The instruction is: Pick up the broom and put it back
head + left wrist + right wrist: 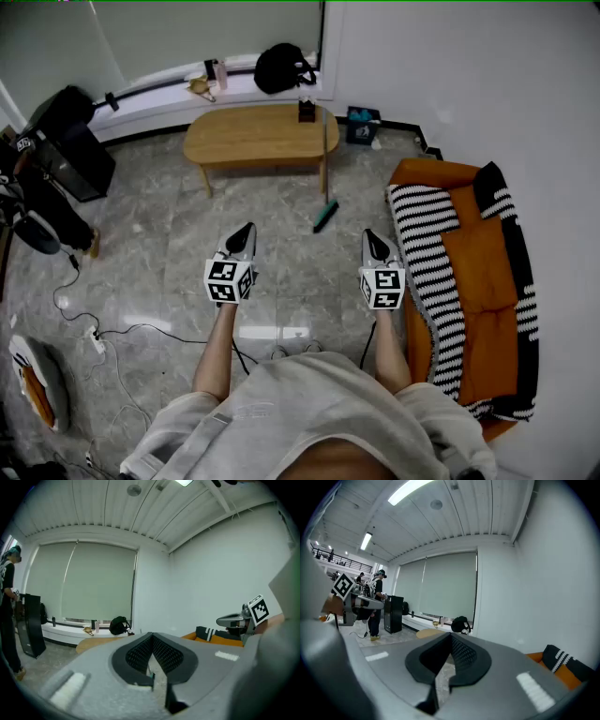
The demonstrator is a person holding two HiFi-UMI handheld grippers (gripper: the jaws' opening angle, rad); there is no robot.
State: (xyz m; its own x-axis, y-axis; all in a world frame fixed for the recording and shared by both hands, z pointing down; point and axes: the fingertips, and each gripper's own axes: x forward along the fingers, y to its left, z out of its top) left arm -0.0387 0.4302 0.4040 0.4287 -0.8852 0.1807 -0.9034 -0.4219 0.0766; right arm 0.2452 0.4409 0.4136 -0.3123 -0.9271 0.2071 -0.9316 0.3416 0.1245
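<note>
The broom (pixel 324 178) leans upright against the right end of the oval wooden table (pixel 253 136), its teal brush head (pixel 325 217) on the floor. My left gripper (pixel 247 230) hovers over the floor a short way left of the brush head and apart from it. Its jaws are shut with nothing between them (pixel 152 637). My right gripper (pixel 373 236) hangs just right of the brush head, also clear of it, shut and empty (pixel 451 637). Both point toward the table, slightly downward.
An orange sofa (pixel 473 253) with a striped throw runs along the right wall. Cables (pixel 112 333) trail over the floor at the left. A black case (pixel 70 141) stands at the left, with a person (pixel 7 597) beside it. A black bag (pixel 281 67) sits on the window ledge.
</note>
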